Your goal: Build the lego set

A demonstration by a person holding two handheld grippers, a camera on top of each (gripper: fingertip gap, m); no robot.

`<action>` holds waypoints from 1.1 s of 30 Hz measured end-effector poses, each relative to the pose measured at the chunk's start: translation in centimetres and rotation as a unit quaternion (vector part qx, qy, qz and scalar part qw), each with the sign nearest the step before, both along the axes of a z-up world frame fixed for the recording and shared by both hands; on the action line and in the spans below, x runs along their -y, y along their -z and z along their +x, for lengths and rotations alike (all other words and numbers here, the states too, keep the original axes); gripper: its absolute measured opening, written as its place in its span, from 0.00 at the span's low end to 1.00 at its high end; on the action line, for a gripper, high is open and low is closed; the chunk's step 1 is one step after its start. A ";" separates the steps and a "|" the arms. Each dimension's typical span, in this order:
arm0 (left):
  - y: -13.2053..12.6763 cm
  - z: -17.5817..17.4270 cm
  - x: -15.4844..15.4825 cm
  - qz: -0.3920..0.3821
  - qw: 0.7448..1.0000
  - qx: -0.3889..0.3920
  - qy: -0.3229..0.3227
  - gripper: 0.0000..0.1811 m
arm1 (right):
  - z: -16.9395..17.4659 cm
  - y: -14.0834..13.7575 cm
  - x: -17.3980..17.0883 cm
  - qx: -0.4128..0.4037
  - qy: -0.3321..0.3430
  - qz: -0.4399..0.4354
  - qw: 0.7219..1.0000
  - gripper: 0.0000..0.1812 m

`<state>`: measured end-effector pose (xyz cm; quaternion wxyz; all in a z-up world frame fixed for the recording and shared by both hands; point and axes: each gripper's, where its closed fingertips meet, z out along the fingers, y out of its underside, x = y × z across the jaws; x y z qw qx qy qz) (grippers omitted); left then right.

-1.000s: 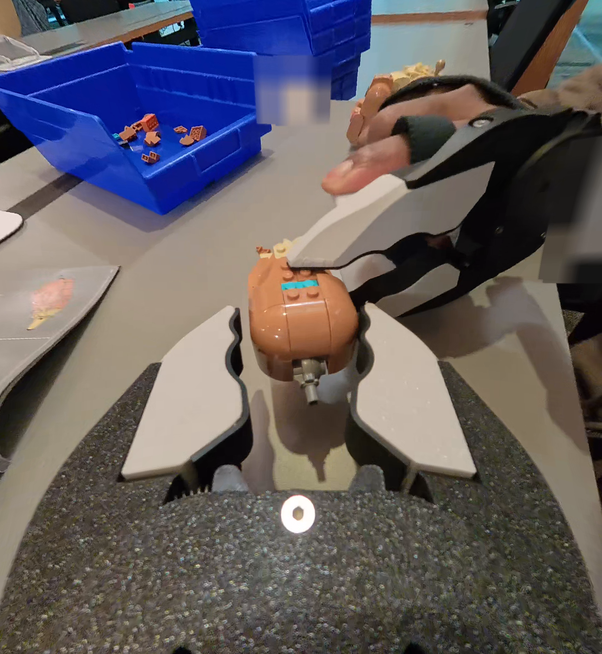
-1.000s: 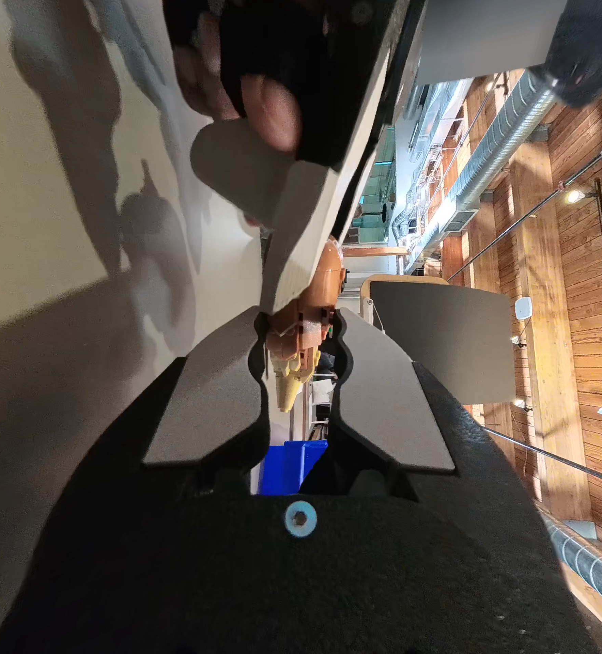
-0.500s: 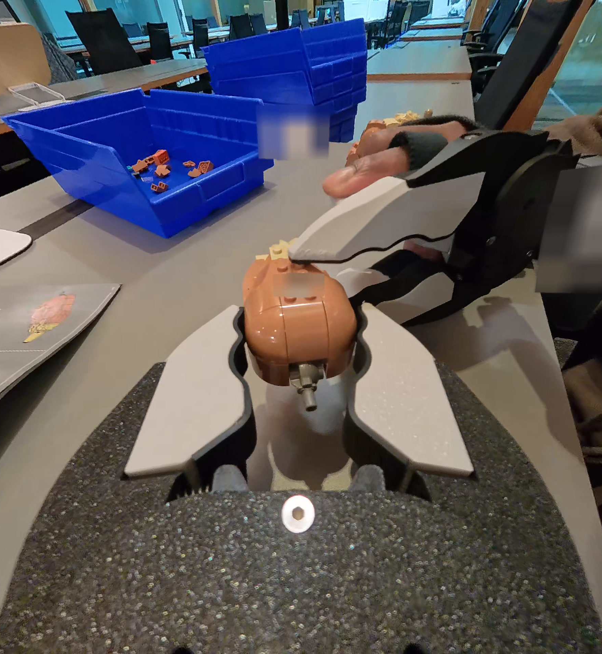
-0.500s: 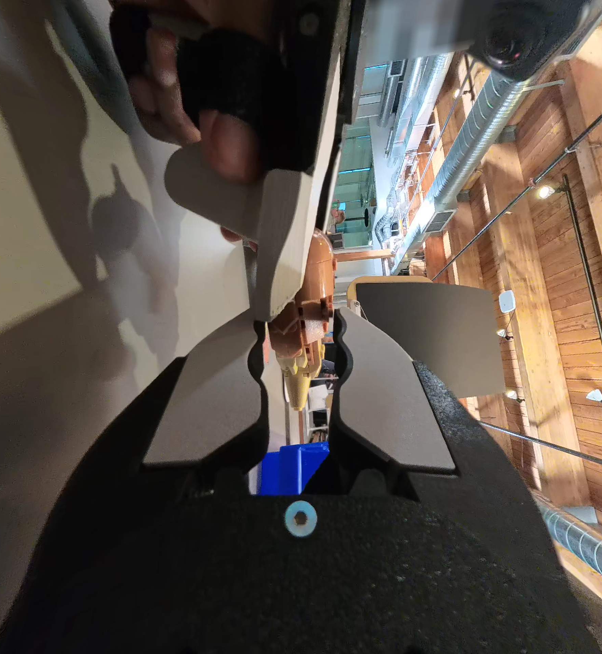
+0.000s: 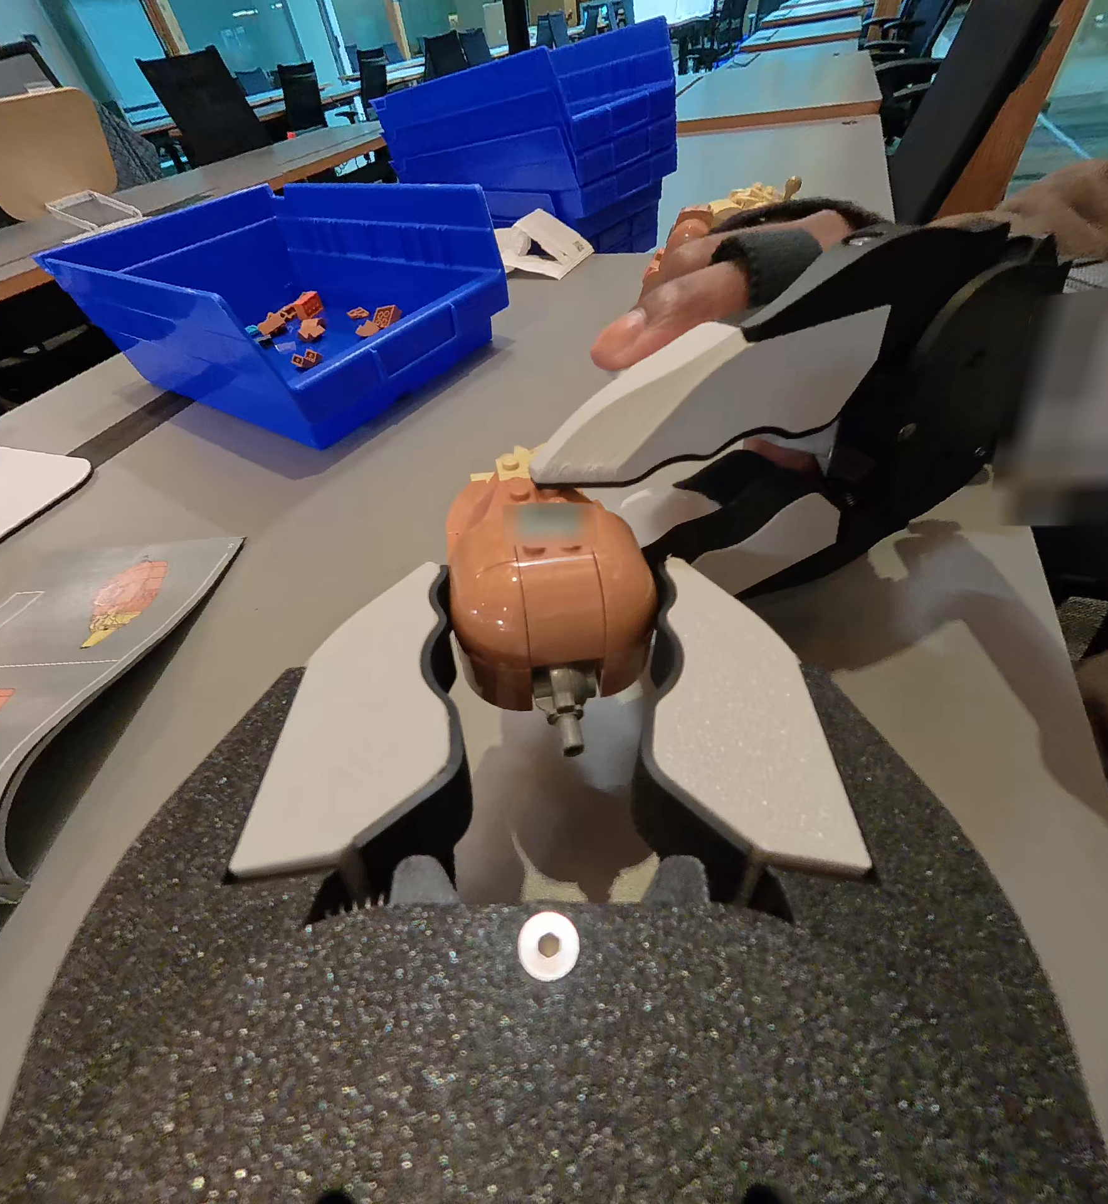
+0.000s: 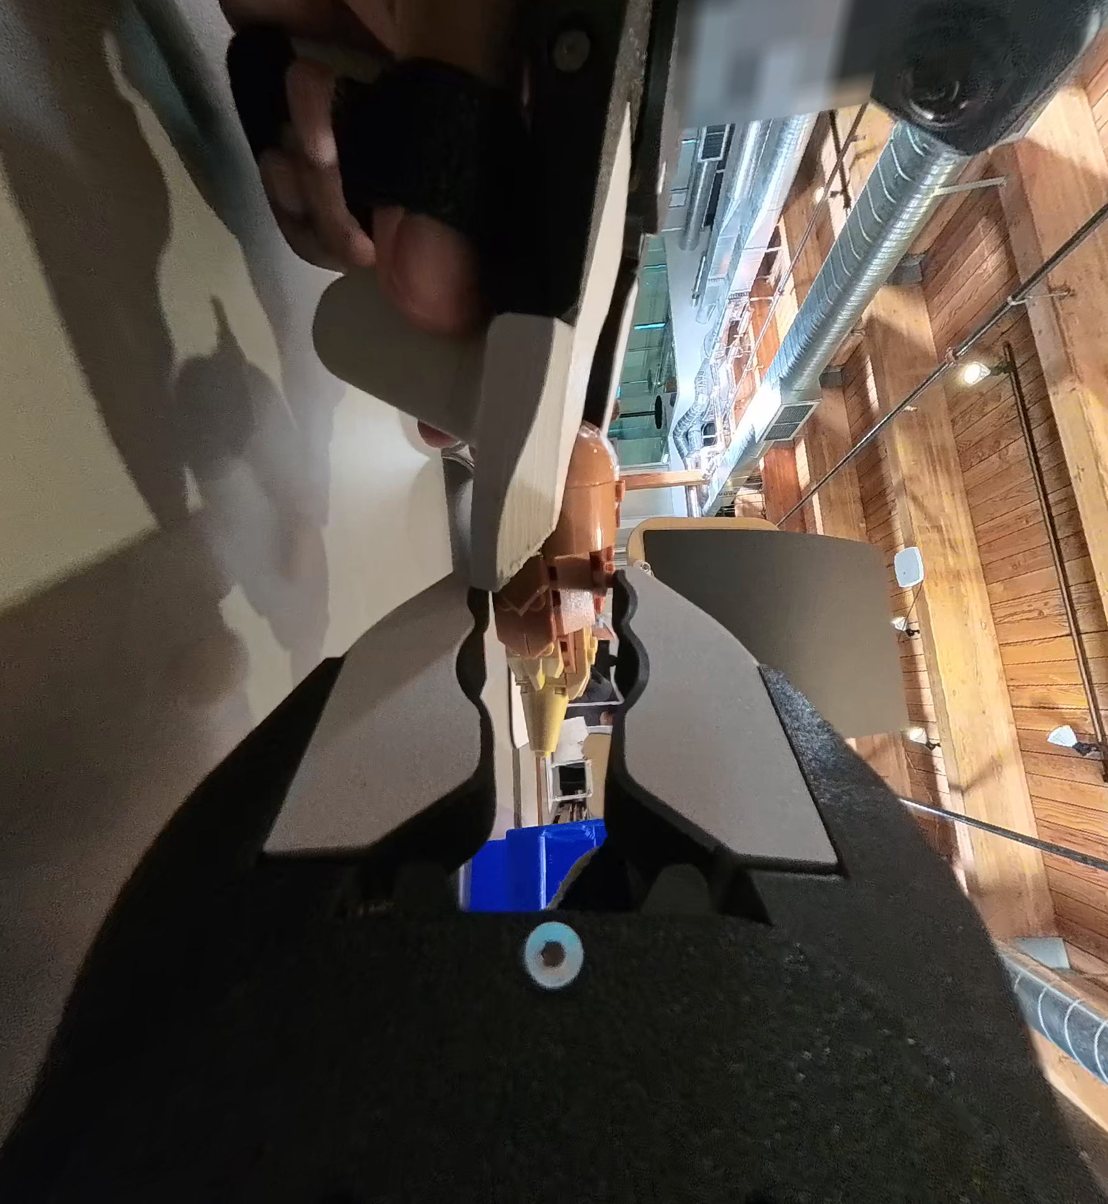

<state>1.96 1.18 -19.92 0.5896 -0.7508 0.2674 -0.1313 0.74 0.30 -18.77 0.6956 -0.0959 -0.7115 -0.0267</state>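
The grey table carries a blue bin of loose brown bricks far ahead-left of the left gripper, with an open instruction booklet to its left. That gripper's fingers are closed on the rounded brown lego body, held above the table. The right gripper, narrowly parted, grips the same model's tan-tipped front end from the right.

My left tool has grey fingers, a black speckled body and one white screw; black fingerless glove.
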 end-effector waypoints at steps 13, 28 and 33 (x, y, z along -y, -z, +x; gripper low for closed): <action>0.2 0.3 0.0 -0.007 1.000 0.004 0.004 0.32 | 0.3 0.2 0.1 0.019 -0.006 0.021 1.000 0.19; 0.6 -0.1 -0.2 0.003 1.000 -0.016 -0.007 0.33 | 0.0 0.1 -0.1 -0.007 -0.002 0.015 1.000 0.25; 0.6 0.0 -0.1 0.010 1.000 -0.026 -0.006 0.33 | 0.1 0.2 0.1 -0.008 -0.006 0.027 1.000 0.25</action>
